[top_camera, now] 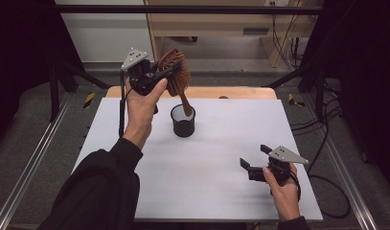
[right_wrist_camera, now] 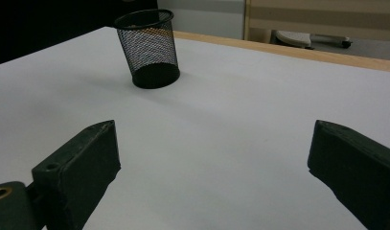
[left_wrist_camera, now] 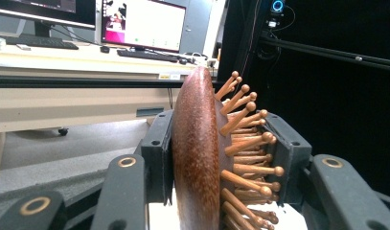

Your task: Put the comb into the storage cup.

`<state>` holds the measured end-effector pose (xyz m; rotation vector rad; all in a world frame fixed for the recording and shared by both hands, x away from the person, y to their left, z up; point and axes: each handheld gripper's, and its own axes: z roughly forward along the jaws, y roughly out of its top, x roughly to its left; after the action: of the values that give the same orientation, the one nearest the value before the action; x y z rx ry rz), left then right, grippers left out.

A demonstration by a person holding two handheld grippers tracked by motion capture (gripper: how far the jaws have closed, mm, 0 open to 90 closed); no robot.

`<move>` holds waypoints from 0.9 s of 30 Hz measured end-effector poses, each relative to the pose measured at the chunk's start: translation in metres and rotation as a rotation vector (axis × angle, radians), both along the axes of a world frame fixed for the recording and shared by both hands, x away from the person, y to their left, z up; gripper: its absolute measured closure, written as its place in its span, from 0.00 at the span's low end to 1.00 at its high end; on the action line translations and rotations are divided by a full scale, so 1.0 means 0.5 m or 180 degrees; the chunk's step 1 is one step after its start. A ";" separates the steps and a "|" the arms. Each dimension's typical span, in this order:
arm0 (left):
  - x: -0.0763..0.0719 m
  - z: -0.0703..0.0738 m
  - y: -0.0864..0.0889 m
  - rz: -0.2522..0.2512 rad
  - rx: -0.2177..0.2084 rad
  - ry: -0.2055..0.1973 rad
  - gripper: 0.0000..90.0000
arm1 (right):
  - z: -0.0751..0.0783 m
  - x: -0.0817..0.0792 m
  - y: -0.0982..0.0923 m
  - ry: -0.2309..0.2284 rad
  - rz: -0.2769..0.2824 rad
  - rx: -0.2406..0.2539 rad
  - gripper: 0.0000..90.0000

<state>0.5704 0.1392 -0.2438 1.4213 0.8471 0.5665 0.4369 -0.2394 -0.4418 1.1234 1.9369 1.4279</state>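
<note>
Left gripper (top_camera: 169, 73) raised above the far left of the table (top_camera: 221, 191), clamped tight on the head of a wooden hairbrush (top_camera: 176, 72). One pad flat against the smooth back, the other pressed into the bristles (left_wrist_camera: 245, 143), as seen in the left gripper view. Brush held nearly upright, long axis running from the head down and slightly right, handle tip resting just inside the rim of the black mesh cup (top_camera: 183, 120). Cup standing on the white sheet, near the middle, toward the far side, directly below and a little right of the grip. Coming move probably a straight lowering along that axis, so handle slides deeper into the cup. Some risk of tipping the light cup if pushed sideways. Right gripper (top_camera: 256, 159) low at the near right, well apart from the cup, spread wide with nothing between, pointing toward the cup (right_wrist_camera: 147, 47).
</note>
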 end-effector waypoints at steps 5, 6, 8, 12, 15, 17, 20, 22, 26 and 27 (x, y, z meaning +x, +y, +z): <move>0.015 -0.010 -0.001 0.0048 0.0073 -0.0002 0.58 | -0.001 0.000 0.002 0.0002 0.0004 -0.0011 0.05; 0.017 -0.012 0.000 0.0053 0.0068 0.0008 0.58 | -0.001 0.000 0.002 0.0003 0.0009 -0.0014 0.04; 0.022 -0.018 0.002 0.0074 0.0050 0.0025 0.58 | -0.002 0.001 0.001 0.0008 0.0009 -0.0009 0.05; 0.032 -0.024 0.004 0.0102 0.0049 0.0038 0.57 | -0.002 0.001 0.000 0.0004 0.0000 0.0015 0.05; 0.038 -0.030 0.005 0.0108 0.0034 0.0050 0.57 | -0.002 0.000 0.001 0.0000 0.0007 0.0011 0.04; 0.042 -0.034 0.005 0.0119 0.0032 0.0052 0.57 | -0.002 0.000 0.001 -0.0002 0.0011 0.0013 0.04; 0.045 -0.038 0.006 0.0131 0.0039 0.0055 0.57 | -0.003 0.000 0.000 0.0003 0.0018 0.0014 0.04; 0.048 -0.041 0.006 0.0126 0.0041 0.0034 0.57 | -0.003 0.001 0.000 0.0010 0.0024 0.0035 0.04; 0.052 -0.045 0.008 0.0127 0.0058 0.0007 0.57 | -0.003 0.001 0.002 0.0015 0.0029 0.0038 0.04; 0.054 -0.046 0.008 0.0132 0.0065 0.0012 0.57 | -0.004 0.001 0.002 0.0016 0.0031 0.0039 0.04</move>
<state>0.5972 0.1434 -0.2667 1.4265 0.8777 0.6058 0.4375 -0.2384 -0.4436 1.1254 1.9422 1.4453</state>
